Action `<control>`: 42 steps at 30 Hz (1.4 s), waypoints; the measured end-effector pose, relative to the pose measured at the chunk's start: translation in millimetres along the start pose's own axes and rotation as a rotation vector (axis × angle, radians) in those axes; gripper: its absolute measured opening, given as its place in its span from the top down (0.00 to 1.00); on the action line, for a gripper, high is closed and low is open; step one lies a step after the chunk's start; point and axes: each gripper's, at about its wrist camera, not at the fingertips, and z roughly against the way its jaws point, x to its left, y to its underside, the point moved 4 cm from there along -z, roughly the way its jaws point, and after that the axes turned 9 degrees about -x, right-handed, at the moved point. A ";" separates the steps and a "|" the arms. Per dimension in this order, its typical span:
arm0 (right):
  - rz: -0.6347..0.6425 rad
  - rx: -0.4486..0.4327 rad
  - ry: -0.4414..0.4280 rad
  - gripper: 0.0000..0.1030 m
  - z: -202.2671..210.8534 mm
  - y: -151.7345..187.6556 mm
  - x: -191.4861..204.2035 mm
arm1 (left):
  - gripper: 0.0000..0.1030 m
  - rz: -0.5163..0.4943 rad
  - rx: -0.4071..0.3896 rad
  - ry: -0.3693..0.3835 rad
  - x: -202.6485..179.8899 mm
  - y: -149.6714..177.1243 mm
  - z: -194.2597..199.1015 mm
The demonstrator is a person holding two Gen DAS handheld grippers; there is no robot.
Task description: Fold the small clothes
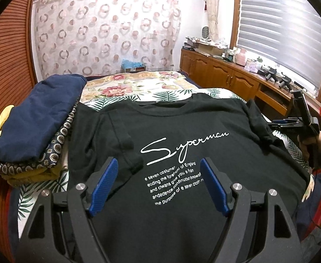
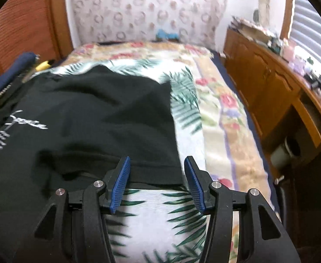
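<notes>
A black T-shirt (image 1: 182,131) with white "Superman" lettering lies spread front-up on the bed, collar away from me; its left sleeve is folded in over the body. My left gripper (image 1: 159,164) is open and empty, hovering over the shirt's lower front. In the right wrist view the same shirt (image 2: 83,120) fills the left half. My right gripper (image 2: 157,162) is open, its jaws on either side of the hem at the shirt's right corner. The right gripper also shows in the left wrist view (image 1: 278,123), next to the shirt's right sleeve.
A stack of folded clothes (image 1: 35,118), navy on top, sits left of the shirt. The bed has a palm-leaf sheet (image 2: 160,219) and a floral blanket (image 1: 138,83). A wooden cabinet (image 1: 226,72) with clutter runs along the right side.
</notes>
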 end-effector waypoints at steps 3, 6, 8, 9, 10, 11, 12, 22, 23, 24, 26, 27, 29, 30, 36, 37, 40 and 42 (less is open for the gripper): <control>-0.020 -0.009 -0.019 0.49 -1.6 -0.6 -4.8 | 0.24 0.002 0.005 -0.002 0.2 1.8 -0.9; -0.006 -0.008 -0.050 0.71 -2.3 -2.2 -3.5 | 0.24 0.008 0.005 -0.001 1.0 1.8 -0.3; 0.020 0.001 -0.079 0.93 -3.0 -5.6 4.0 | 0.24 0.009 0.004 -0.002 1.4 2.2 0.5; 0.033 0.004 -0.086 0.96 -2.9 -8.5 7.0 | 0.24 0.010 0.004 -0.003 1.8 2.4 1.1; 0.046 -0.005 -0.090 0.97 -1.1 -11.3 12.5 | 0.24 0.011 0.002 -0.004 2.5 2.0 1.7; 0.061 -0.020 -0.097 0.97 1.4 -16.4 17.1 | 0.24 0.011 0.000 -0.005 3.2 2.0 2.6; 0.071 -0.032 -0.104 0.97 2.5 -21.7 23.1 | 0.24 0.013 -0.001 -0.009 4.0 1.5 3.3; 0.184 -0.117 -0.233 0.97 0.4 -96.6 108.2 | 0.24 0.044 -0.010 -0.026 18.1 4.8 11.3; 0.186 -0.111 -0.244 0.97 -4.2 -102.1 117.2 | 0.24 0.046 -0.009 -0.027 18.8 5.5 11.3; 0.185 -0.113 -0.245 0.97 -7.7 -106.0 123.8 | 0.24 0.047 -0.008 -0.028 20.0 6.0 11.8; 0.185 -0.114 -0.229 0.86 -16.2 -114.7 133.7 | 0.24 0.050 -0.007 -0.032 22.7 7.0 12.5; 0.186 -0.113 -0.222 0.72 -17.5 -117.1 136.3 | 0.24 0.052 -0.008 -0.034 25.0 7.0 13.2; 0.170 -0.127 -0.225 0.62 -17.0 -120.7 135.5 | 0.24 0.058 -0.011 -0.042 28.9 7.0 14.9; 0.162 -0.136 -0.222 0.61 -15.3 -121.4 133.1 | 0.24 0.062 -0.013 -0.044 30.6 7.0 15.4; 0.148 -0.127 -0.163 0.55 -13.8 -107.4 104.5 | 0.24 0.069 -0.015 -0.060 40.5 3.8 12.2; 0.152 -0.115 -0.136 0.55 -17.2 -102.2 97.9 | 0.25 0.065 -0.015 -0.064 42.8 2.5 11.1; 0.148 -0.087 -0.105 0.55 -28.6 -91.4 84.0 | 0.24 0.052 -0.014 -0.068 50.9 -4.1 5.5; 0.141 -0.067 -0.094 0.53 -37.5 -84.1 76.9 | 0.24 0.044 -0.011 -0.076 58.8 -9.4 0.3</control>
